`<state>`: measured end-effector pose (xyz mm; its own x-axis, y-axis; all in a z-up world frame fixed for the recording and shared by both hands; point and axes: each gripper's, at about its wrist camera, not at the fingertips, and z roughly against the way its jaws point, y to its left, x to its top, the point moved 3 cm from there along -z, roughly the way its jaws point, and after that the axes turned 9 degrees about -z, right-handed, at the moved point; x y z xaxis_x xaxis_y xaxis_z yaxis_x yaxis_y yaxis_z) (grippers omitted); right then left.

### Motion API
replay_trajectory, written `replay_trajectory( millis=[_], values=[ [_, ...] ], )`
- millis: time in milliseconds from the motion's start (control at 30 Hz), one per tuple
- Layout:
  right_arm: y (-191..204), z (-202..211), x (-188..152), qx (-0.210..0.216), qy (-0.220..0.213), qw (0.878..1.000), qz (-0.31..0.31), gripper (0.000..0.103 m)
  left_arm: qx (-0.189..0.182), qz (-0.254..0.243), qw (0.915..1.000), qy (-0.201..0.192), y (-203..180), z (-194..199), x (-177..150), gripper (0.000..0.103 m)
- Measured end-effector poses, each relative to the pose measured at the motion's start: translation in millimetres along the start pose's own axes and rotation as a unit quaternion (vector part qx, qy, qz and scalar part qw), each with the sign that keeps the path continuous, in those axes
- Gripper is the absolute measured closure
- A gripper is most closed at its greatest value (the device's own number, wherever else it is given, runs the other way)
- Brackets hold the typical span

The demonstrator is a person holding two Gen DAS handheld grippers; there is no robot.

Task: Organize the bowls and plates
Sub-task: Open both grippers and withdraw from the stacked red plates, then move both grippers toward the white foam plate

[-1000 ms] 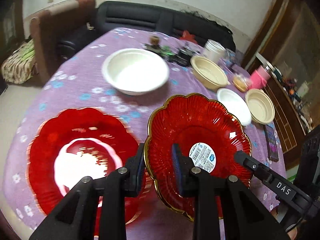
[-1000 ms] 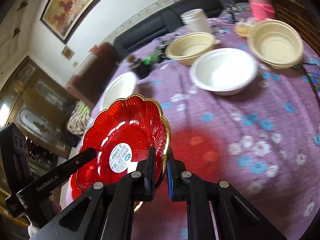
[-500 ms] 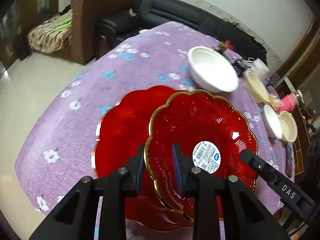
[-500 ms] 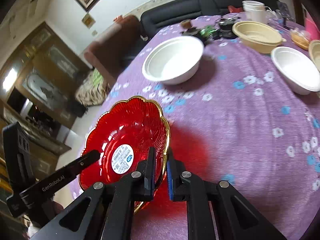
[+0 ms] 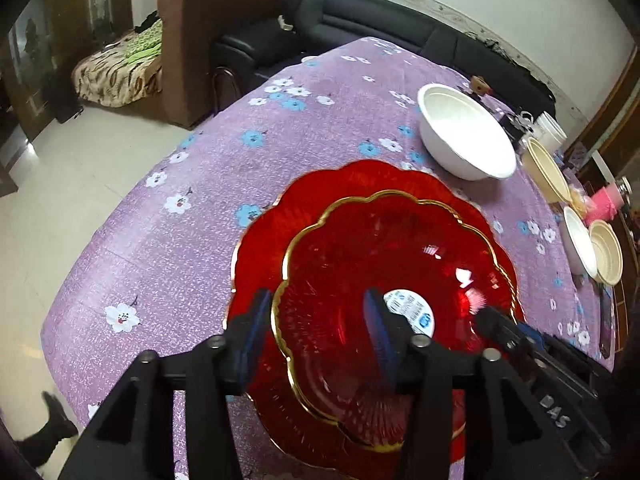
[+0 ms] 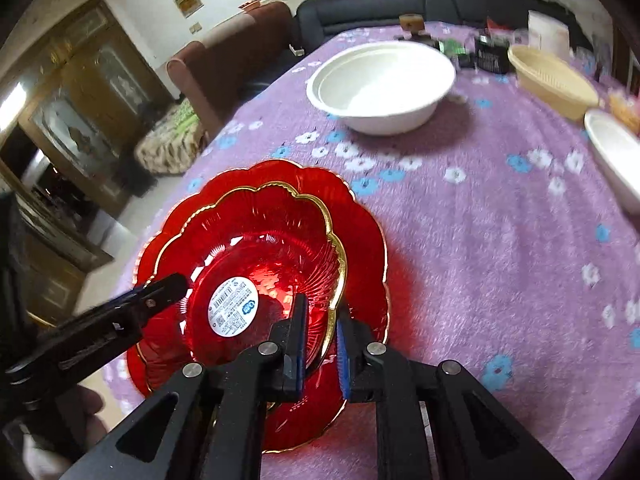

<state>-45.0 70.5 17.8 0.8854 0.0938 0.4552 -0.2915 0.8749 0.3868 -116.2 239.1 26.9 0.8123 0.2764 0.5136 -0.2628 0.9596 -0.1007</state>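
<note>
A small red gold-rimmed plate (image 5: 372, 256) with a white sticker sits inside a larger red scalloped plate (image 5: 272, 228) on the purple flowered tablecloth; both show in the right wrist view, small (image 6: 260, 240) on large (image 6: 360, 236). My left gripper (image 5: 316, 328) is open, its fingers spread on either side of the small plate's near rim. My right gripper (image 6: 320, 324) is shut on the small plate's right rim. A large white bowl (image 5: 464, 136) stands behind.
Beige bowl (image 5: 546, 172), small white bowl (image 5: 576, 240) and another beige bowl (image 5: 606, 252) line the right side. A pink cup (image 5: 604, 200), jars and clutter stand at the far edge. A dark phone (image 5: 606, 328) lies right. Sofas stand beyond the table.
Both grippers carried the small plate left and set it down into the large red plate. My left gripper's fingers have spread apart off the rim.
</note>
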Motion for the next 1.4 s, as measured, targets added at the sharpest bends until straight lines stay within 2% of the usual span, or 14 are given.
replay_trajectory(
  millis=[133,267,433,500,600,700,867,1067,1233,1400],
  values=[
    [8.4,-2.7,-0.6,-0.035,-0.029,0.998,0.037,0.085,0.01,-0.03,0.9995,-0.006,-10.8,3.0,-0.6,0.039],
    [16.6,-4.5,-5.6,-0.072,-0.058,0.992,0.082,0.084,0.022,-0.052,0.9982,-0.02,-16.8,10.9,1.8,0.038],
    [29.2,-6.9,-14.5,-0.119,-0.093,0.979,0.14,0.079,-0.002,-0.027,0.9989,-0.038,-12.1,32.6,0.1,0.035],
    [28.0,-1.7,-14.7,-0.112,-0.102,0.979,0.135,0.071,-0.009,-0.011,0.9986,-0.051,-10.8,43.1,-3.1,0.029],
    [22.2,15.6,-14.3,-0.08,-0.117,0.983,0.114,0.056,-0.019,0.006,0.9979,-0.062,-12.7,56.4,-10.1,0.028],
    [15.1,38.9,-14.2,-0.067,-0.142,0.983,0.095,0.049,-0.022,0.006,0.9972,-0.071,-20.4,69.1,-18.2,0.028],
    [-1.5,73.9,-20.9,-0.059,-0.17,0.981,0.072,0.048,-0.043,-0.003,0.9957,-0.082,-38.2,82.3,-27.3,0.028],
    [-40.7,116.9,-34.6,-0.09,-0.212,0.972,0.048,0.047,-0.066,-0.03,0.9932,-0.091,-63.9,99.4,-37.6,0.028],
    [-72.3,161.4,-47.9,-0.117,-0.233,0.965,0.03,0.047,-0.108,-0.035,0.9857,-0.124,-78.4,130.4,-49.5,0.028],
    [-82.1,217.9,-51.9,-0.128,-0.246,0.961,0.022,0.046,-0.143,-0.046,0.9783,-0.143,-88.7,169.4,-57.0,0.028]
  ],
)
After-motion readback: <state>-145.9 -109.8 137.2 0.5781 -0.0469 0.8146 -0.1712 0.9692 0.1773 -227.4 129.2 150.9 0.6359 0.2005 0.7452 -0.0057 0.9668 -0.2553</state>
